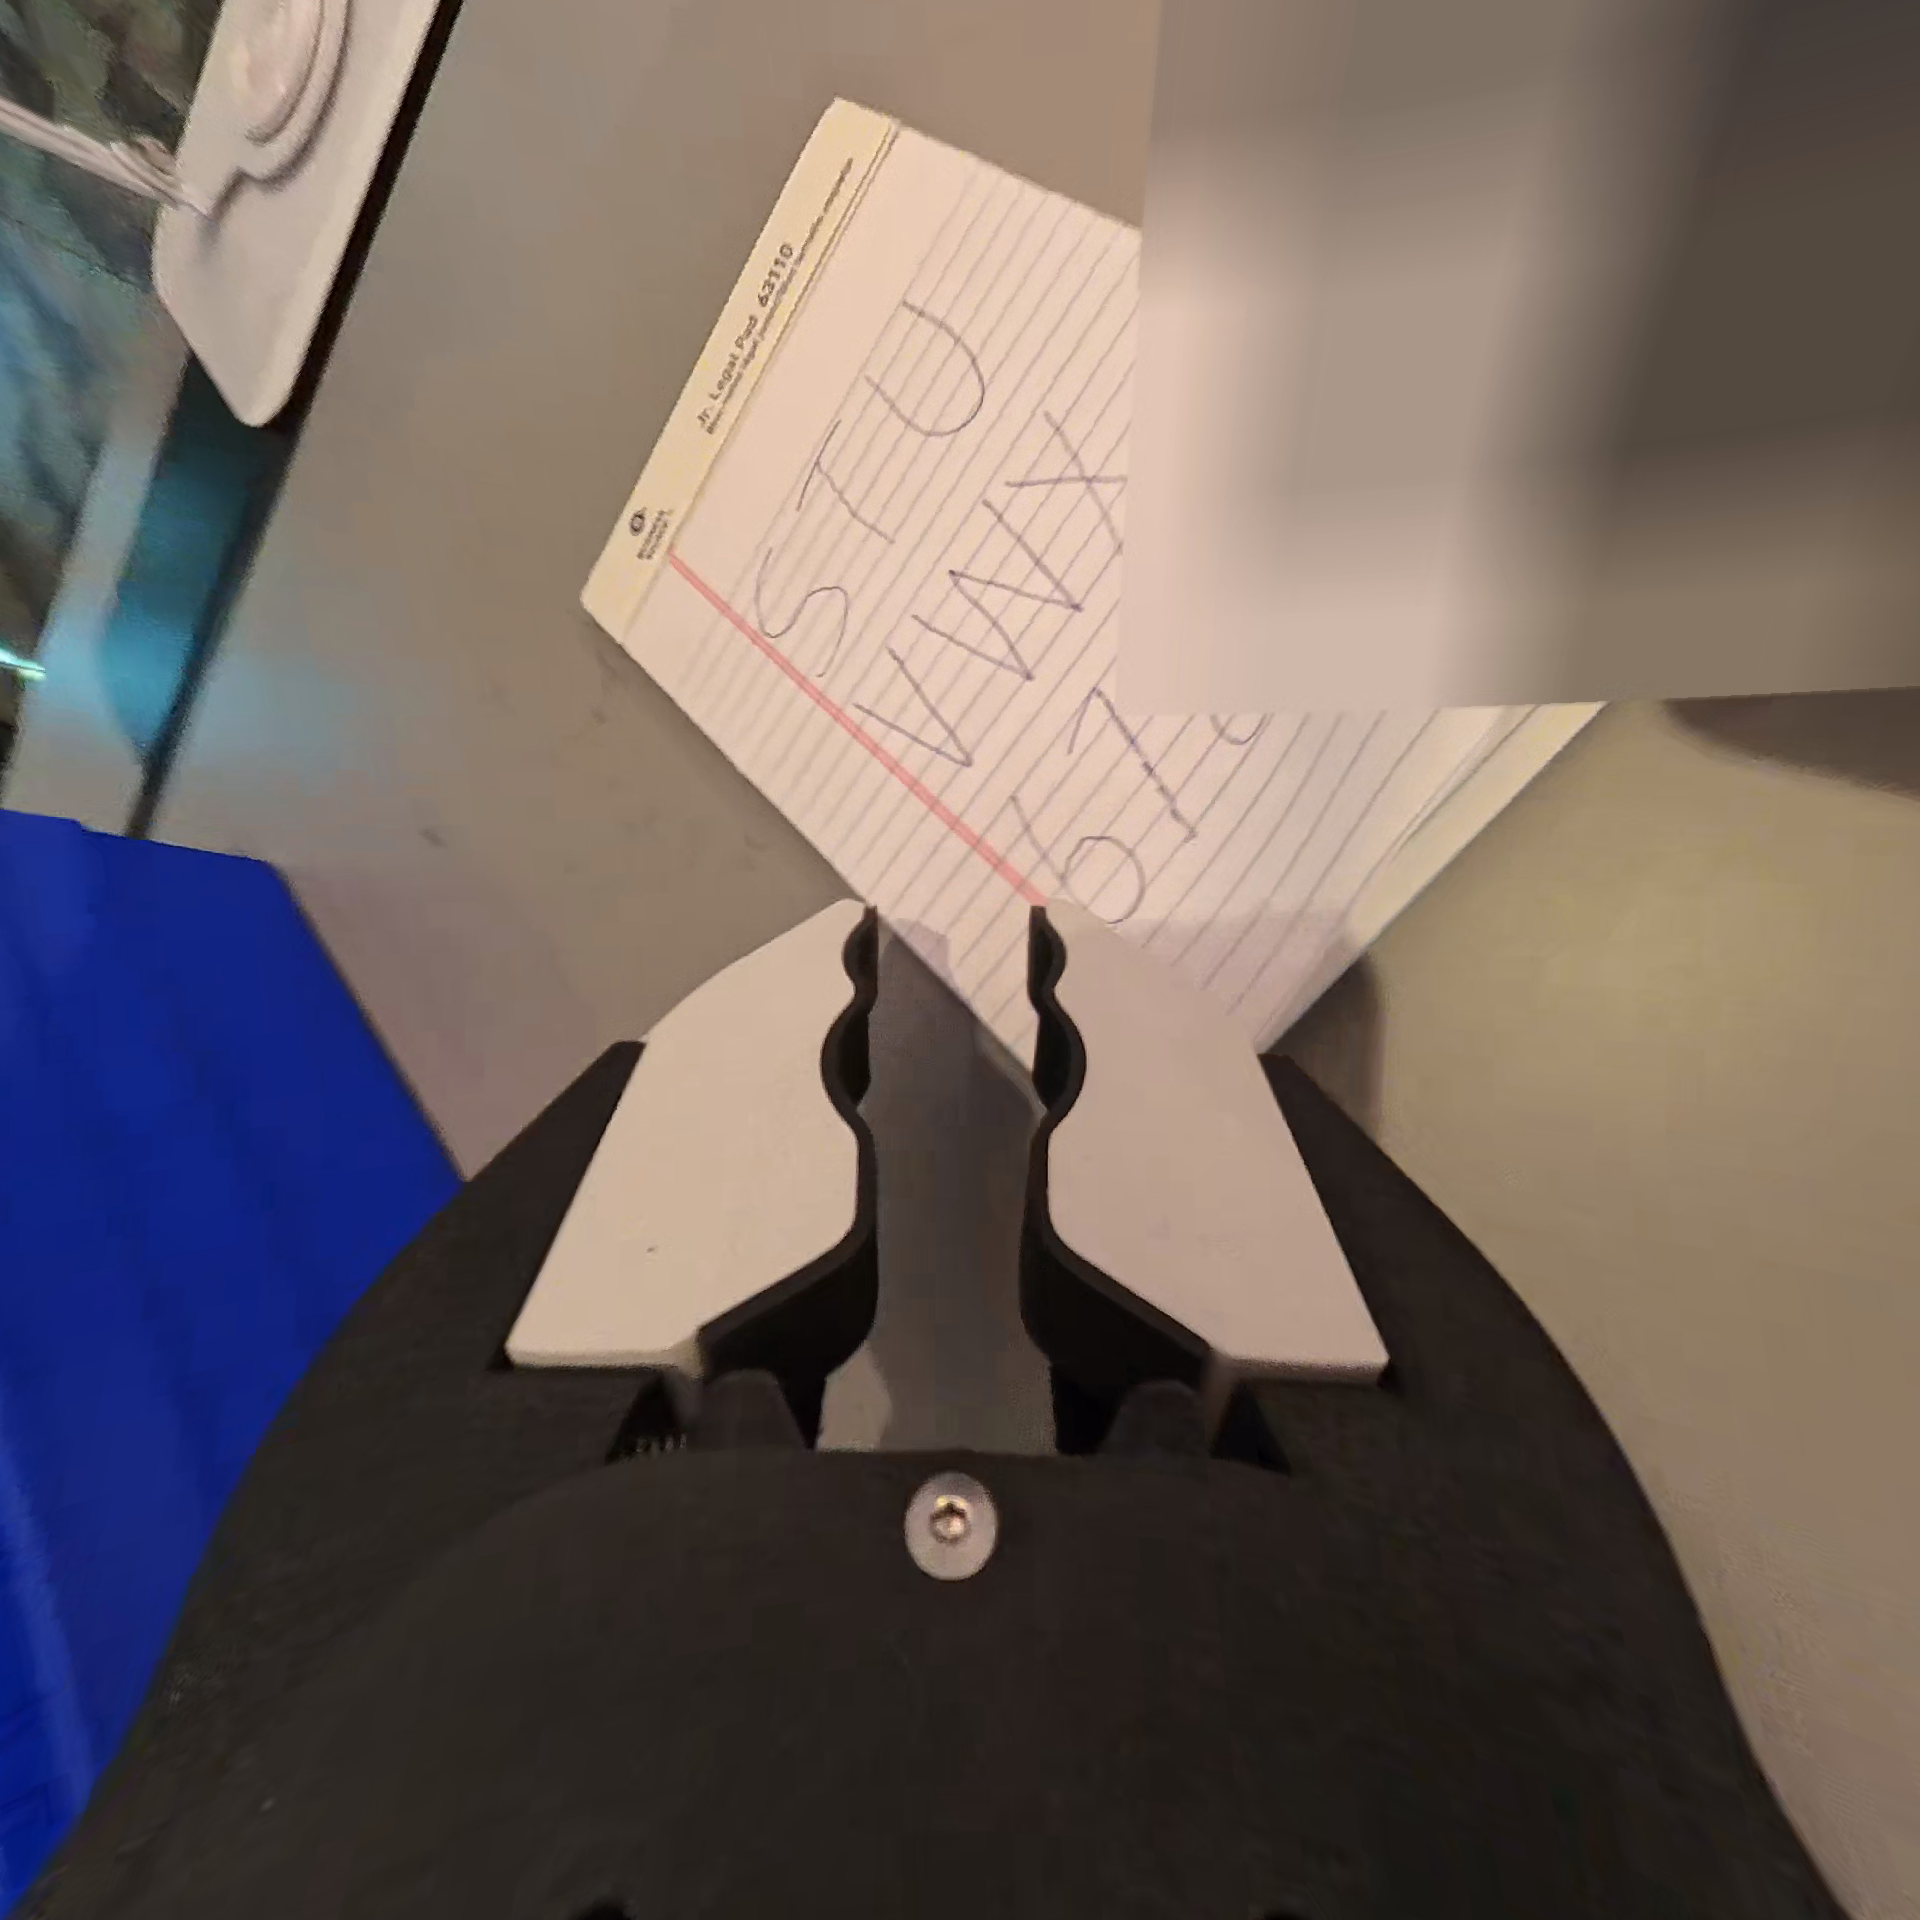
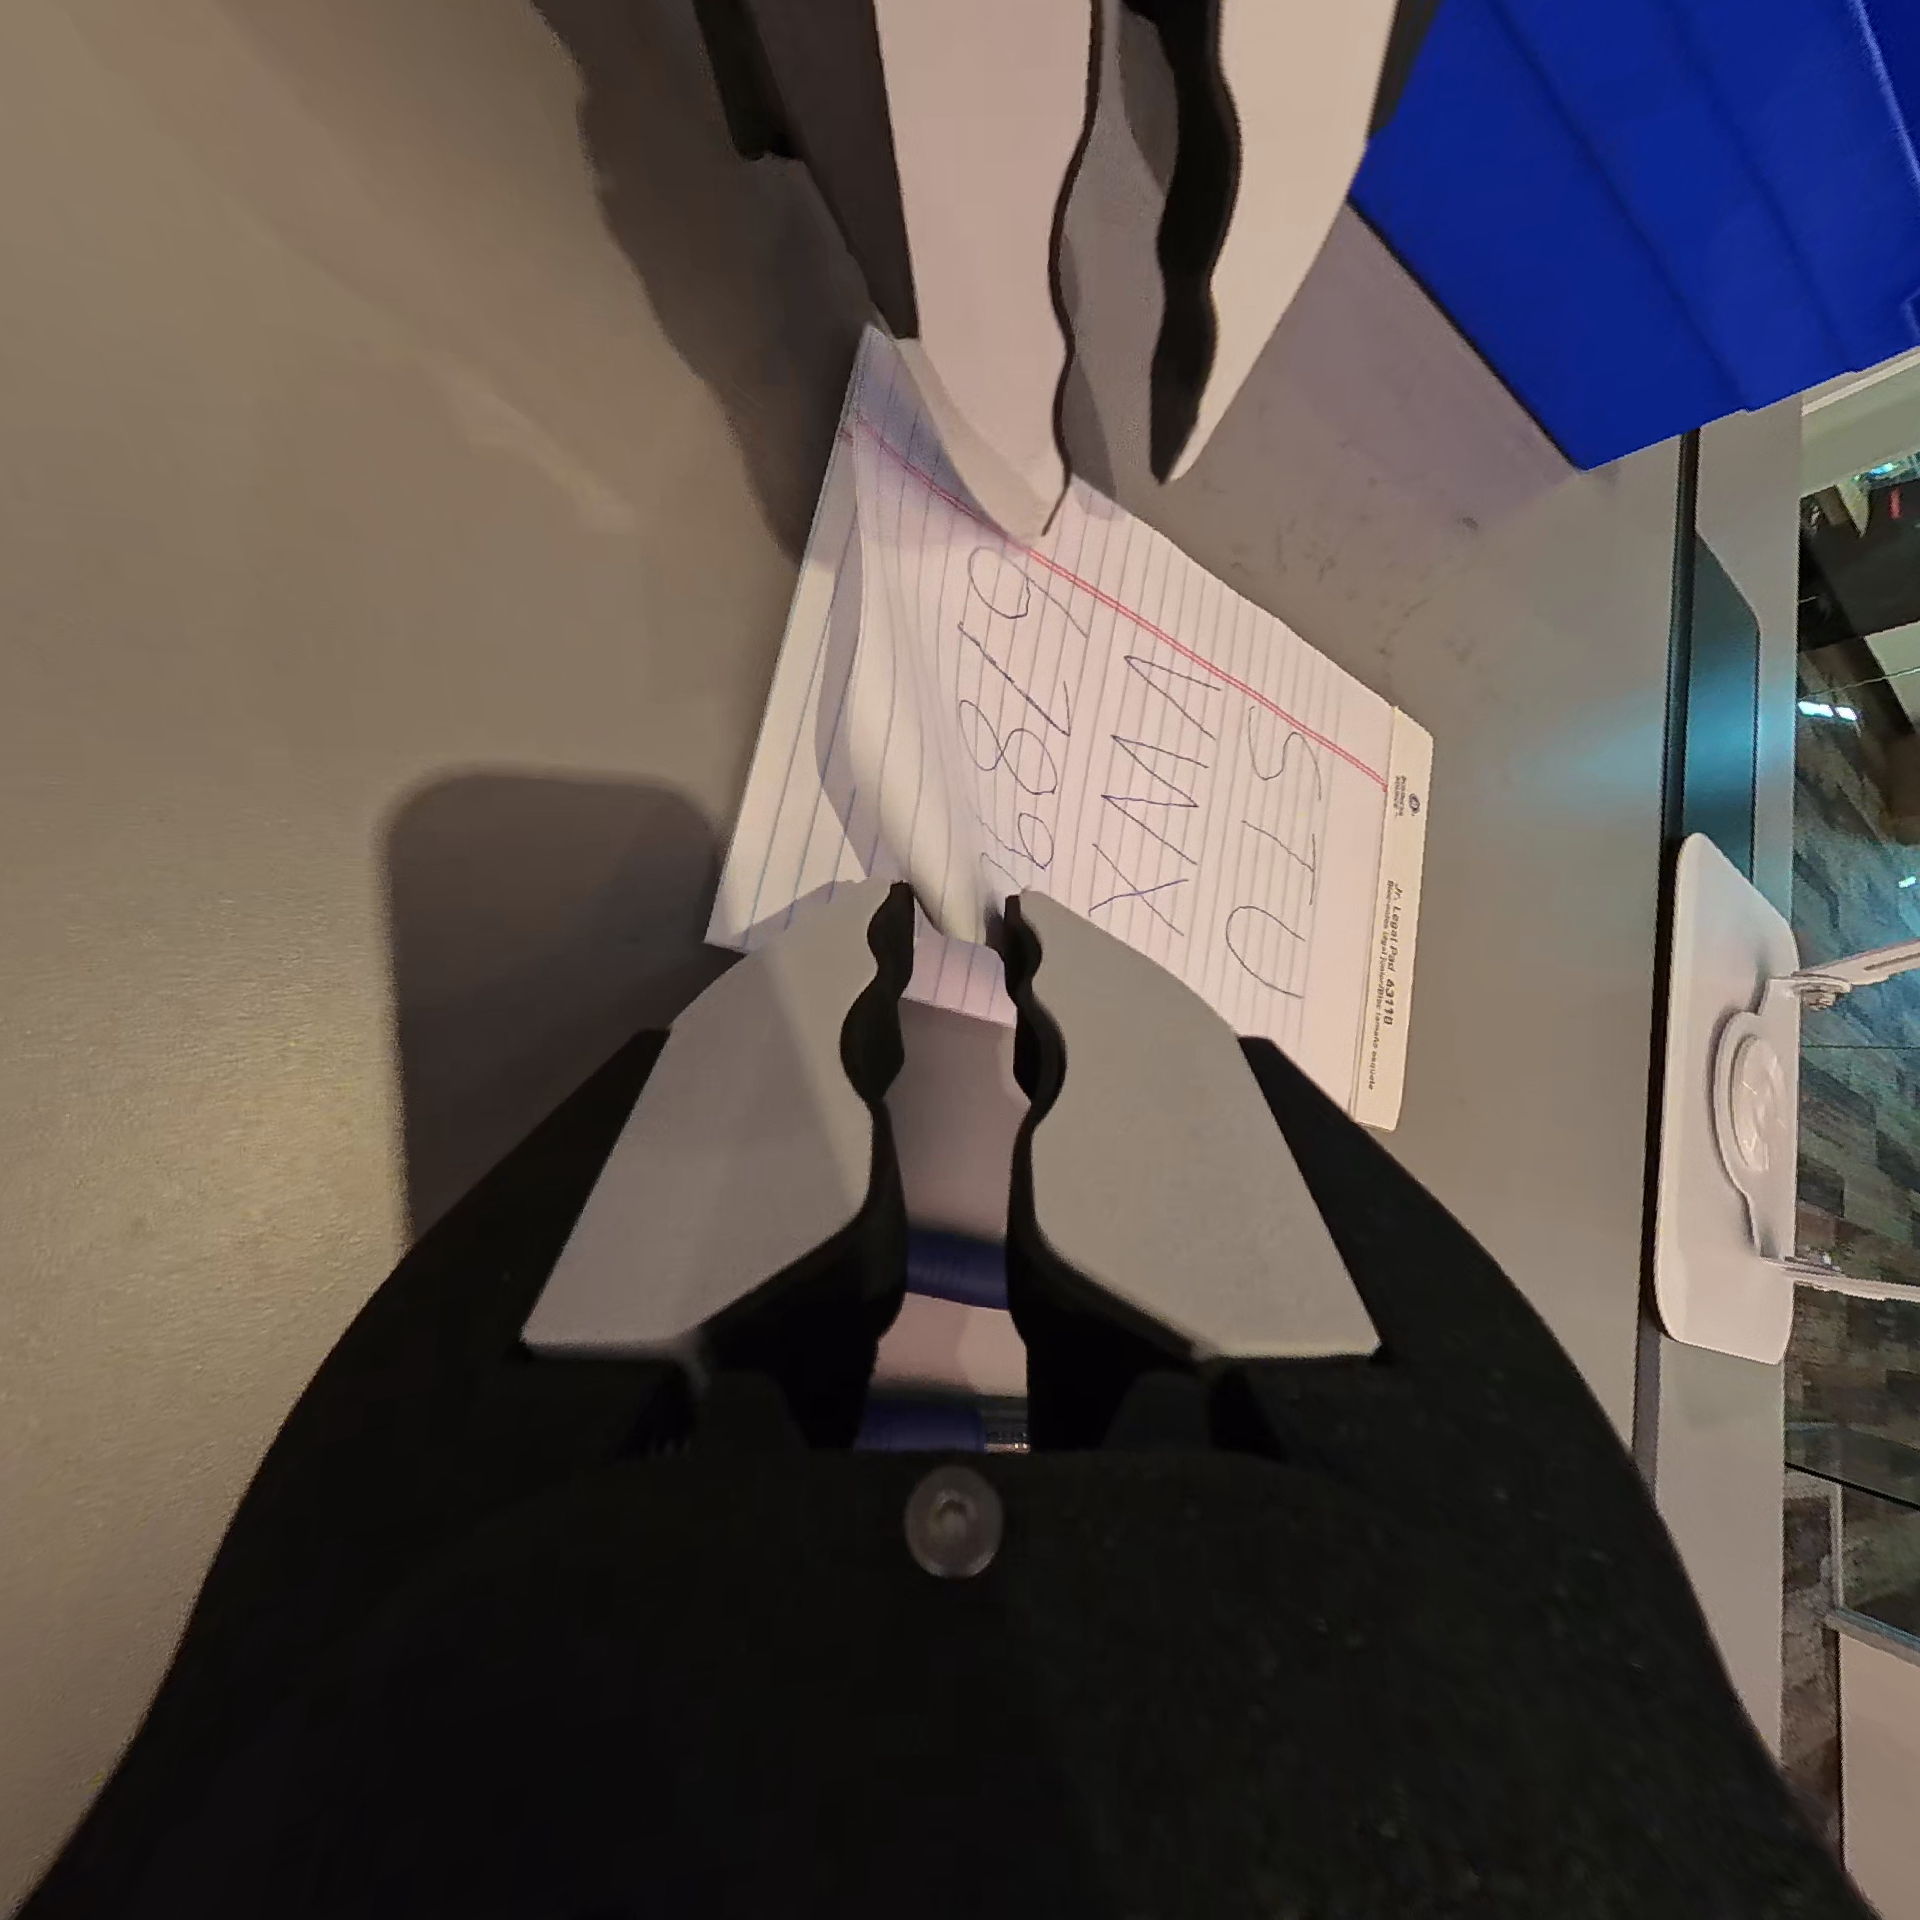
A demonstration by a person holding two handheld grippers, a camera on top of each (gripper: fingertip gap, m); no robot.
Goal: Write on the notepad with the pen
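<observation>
our left gripper (image 1: 951, 914) rests part-open and empty on the notepad (image 1: 935, 499), while our right gripper (image 2: 956, 904) pinches its lifted top sheet (image 2: 914, 790), jaws narrowly parted.

Grey table (image 1: 436, 644), surface lightly scuffed. Lying on it: lined notepad (image 1: 935, 540) with handwriting; blue bin (image 1: 156, 1195) near the pad; white plate (image 1: 281, 187) at the edge.

Notepad (image 2: 1091, 748) flat on table (image 2: 364, 520); bin (image 2: 1662, 208) beyond pad's far corner, plate (image 2: 1714, 1091) at table edge.
</observation>
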